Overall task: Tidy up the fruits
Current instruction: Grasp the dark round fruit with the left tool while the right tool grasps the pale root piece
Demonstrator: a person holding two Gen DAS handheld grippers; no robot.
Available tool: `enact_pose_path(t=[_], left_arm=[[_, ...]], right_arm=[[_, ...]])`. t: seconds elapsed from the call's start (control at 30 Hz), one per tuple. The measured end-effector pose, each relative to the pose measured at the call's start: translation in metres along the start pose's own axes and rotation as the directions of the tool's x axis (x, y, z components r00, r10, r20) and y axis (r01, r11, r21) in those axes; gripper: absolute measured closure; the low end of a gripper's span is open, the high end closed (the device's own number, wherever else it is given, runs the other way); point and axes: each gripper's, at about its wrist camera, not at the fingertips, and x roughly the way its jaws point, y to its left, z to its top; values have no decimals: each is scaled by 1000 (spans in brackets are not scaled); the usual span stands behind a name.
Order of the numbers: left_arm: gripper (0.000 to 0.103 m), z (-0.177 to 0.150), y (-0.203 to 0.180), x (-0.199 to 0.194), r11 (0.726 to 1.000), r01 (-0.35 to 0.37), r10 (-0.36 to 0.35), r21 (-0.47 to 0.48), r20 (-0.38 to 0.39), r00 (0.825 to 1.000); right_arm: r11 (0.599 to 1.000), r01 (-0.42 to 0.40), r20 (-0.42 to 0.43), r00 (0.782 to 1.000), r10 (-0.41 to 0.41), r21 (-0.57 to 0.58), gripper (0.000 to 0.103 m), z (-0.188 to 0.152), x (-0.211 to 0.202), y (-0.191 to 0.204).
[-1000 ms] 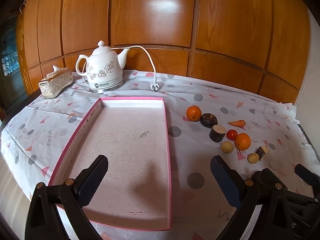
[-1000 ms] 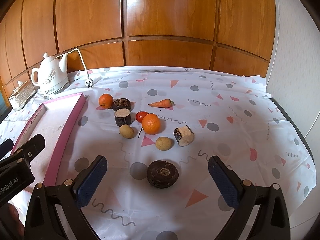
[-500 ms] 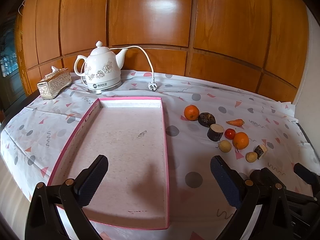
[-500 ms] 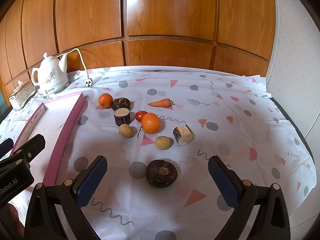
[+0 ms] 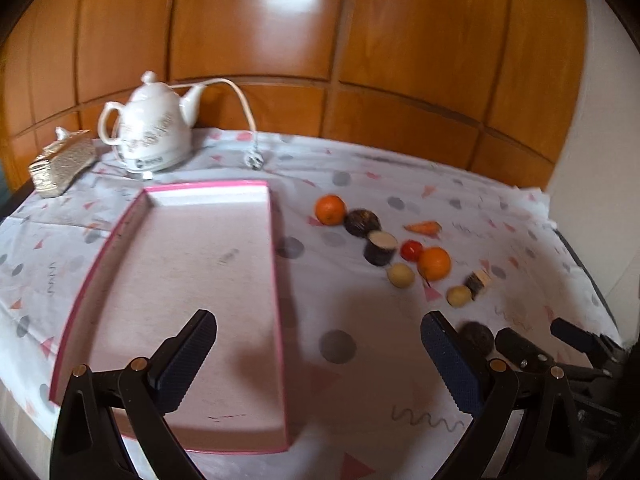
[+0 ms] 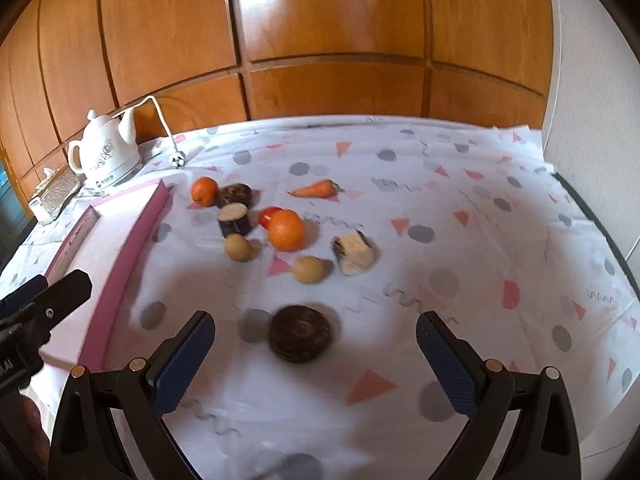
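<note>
right gripper (image 6: pixel 314 356) wide open, nothing held, hanging low over the table (image 6: pixel 480 208). dark round fruit (image 6: pixel 300 338) lies dead ahead at 12 o'clock, resting on the cloth just beyond the line between the two pads and roughly centred in the gap. it is squat and near-circular from this view, so no long axis to align to; any approach angle should do. view is motion-blurred, so its edges are soft. remaining produce is farther out, 11 to 12 o'clock from the right gripper: two tan fruits (image 6: pixel 239 247), big orange (image 6: pixel 285 230) with a tomato (image 6: pixel 269 216) touching behind it, cut pieces (image 6: pixel 354 252), small orange (image 6: pixel 204 191), carrot (image 6: pixel 316 189) farthest back. left gripper (image 5: pixel 318 364) also wide open and empty, straddling the right rim of the pink tray (image 5: pixel 276 280); tray holds nothing. from the left gripper the dark fruit (image 5: pixel 476 338) sits at about 2 o'clock, partly hidden behind its right pad, and the cluster at 1 o'clock, well apart. judgement: right gripper is clearly the nearer one and already lined up; the next move should be a short forward-and-down advance to bracket the dark fruit, then close. tray lies at 9 to 10 o'clock of the right gripper, so the carry would go leftward. risk: round body may roll off the pads if the grip lands high.
</note>
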Motion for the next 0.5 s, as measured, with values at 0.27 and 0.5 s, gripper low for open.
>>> enact_pose_path(t=[0.27,0.5], left_arm=[[3,1,-28,18,990,121,-114,70,-87,990],[16,-5,-80,47,937,259,-220,233,-180,959]], right_arm=[[995,59,-57,997,-55,75,9,-8,5,-50],[986,102,-85,992,-91,133,10,-7,15,-75]])
